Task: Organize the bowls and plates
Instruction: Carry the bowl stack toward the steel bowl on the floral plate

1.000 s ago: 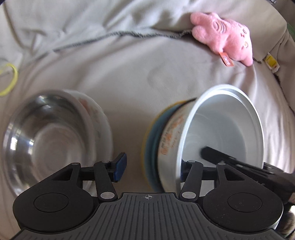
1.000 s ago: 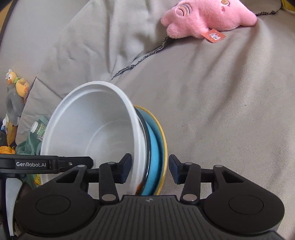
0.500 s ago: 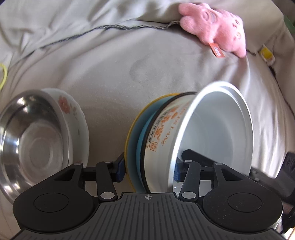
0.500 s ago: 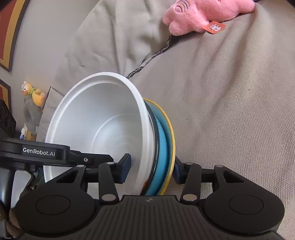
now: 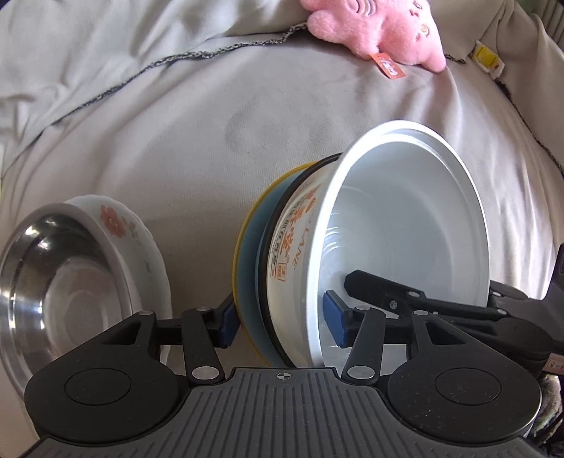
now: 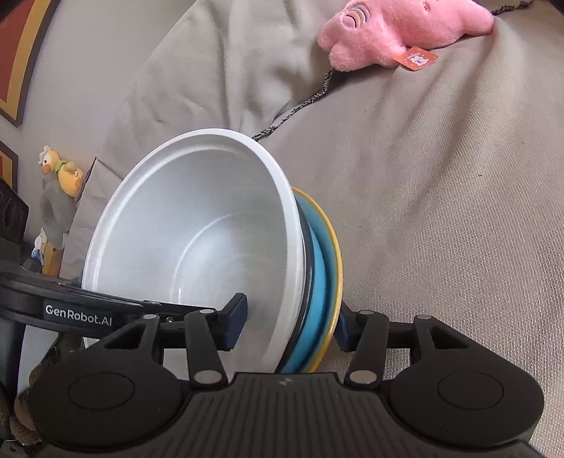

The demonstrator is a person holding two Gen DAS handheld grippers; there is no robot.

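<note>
A white bowl with orange lettering (image 5: 405, 225) sits stacked on a blue plate with a yellow rim (image 5: 248, 267); the stack is tipped on edge above the grey bed cover. My left gripper (image 5: 280, 319) straddles the stack, one pad behind the plate, one inside the bowl. My right gripper (image 6: 287, 324) straddles the same stack (image 6: 197, 246) from the other side, and the plate's rim (image 6: 331, 260) touches its right pad. Both look clamped on the stack. A steel bowl (image 5: 53, 282) nested in a white flowered bowl (image 5: 130, 232) lies at the left.
A pink plush toy (image 5: 380, 28) lies at the far edge of the cover (image 5: 176, 141), also in the right wrist view (image 6: 405, 31). A duck toy (image 6: 60, 176) stands at the left by the wall. A dark cord (image 5: 176, 60) runs across the fabric.
My left gripper has moved onto the stack and now straddles plate and bowl. The stack has risen and tilted further on edge. The steel bowl pair has not moved.
</note>
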